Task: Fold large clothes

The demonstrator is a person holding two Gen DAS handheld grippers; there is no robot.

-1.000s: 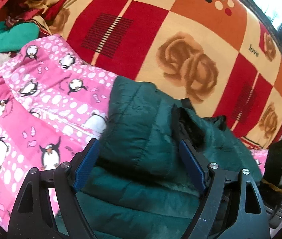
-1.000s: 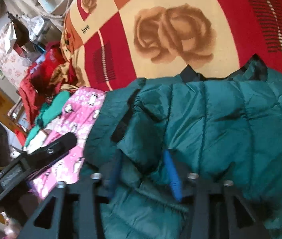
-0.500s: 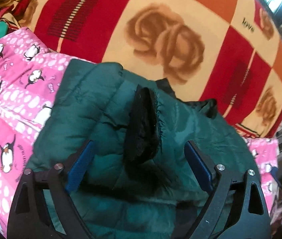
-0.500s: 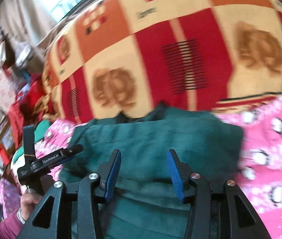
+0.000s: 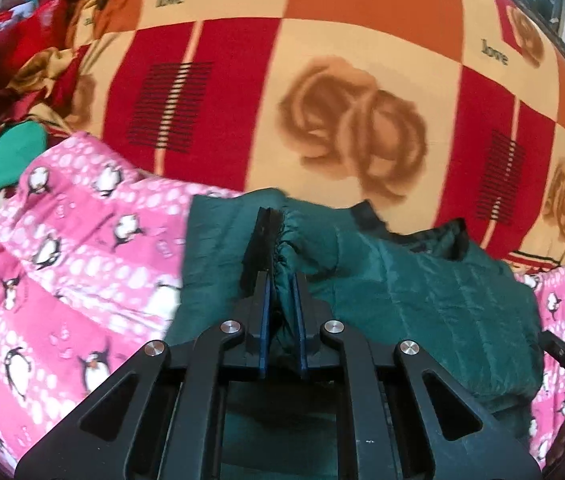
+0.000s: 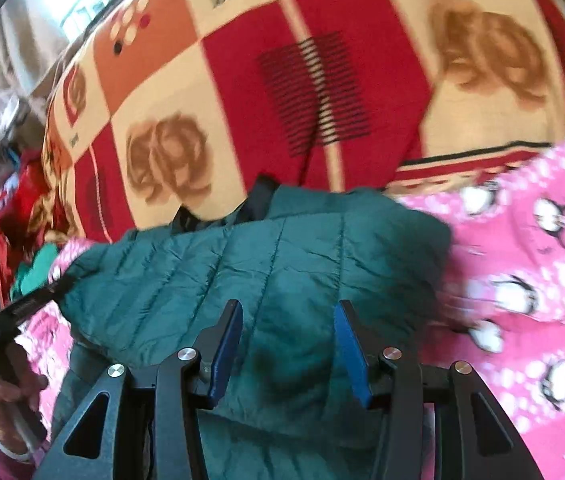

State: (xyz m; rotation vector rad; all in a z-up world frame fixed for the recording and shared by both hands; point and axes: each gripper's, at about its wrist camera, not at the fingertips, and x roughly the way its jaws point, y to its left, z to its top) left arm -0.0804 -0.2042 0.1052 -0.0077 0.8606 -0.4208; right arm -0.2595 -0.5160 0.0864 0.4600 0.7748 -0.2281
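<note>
Left-wrist view: the left claw [image 5: 281, 280] is closed narrow on a gathered fold of the green quilted jacket [image 5: 422, 300], pinching it just beside the black ribbed cuff [image 5: 260, 240], which stands up at 12 o'clock from the blue pads [image 5: 265, 312]. The jacket lies on a pink penguin-print blanket [image 5: 82, 264] spread over the bed; behind it, from 10 to 2 o'clock, is the red, orange and cream rose-patterned blanket [image 5: 322, 100]. A heap of red and green clothes [image 5: 6, 92] sits at 9 to 10 o'clock.

Right-wrist view: the right claw [image 6: 288, 344] is spread wide and holds nothing; it is above the jacket's quilted panel [image 6: 282, 272], and whether the pads touch the fabric cannot be told. The left gripper's handle and the hand [image 6: 10, 392] holding it appear at 8 o'clock.

Progress, as a judgement: the jacket looks partly folded. Its body forms a compact, roughly rectangular bundle, with the dark collar [image 6: 258, 200] at the far edge toward 12 o'clock. The sleeve end gripped by the left claw is not yet laid flat. What probably remains is to place that sleeve across the body, complete the final fold and smooth the bundle; other garments in the heap appear unfolded.
</note>
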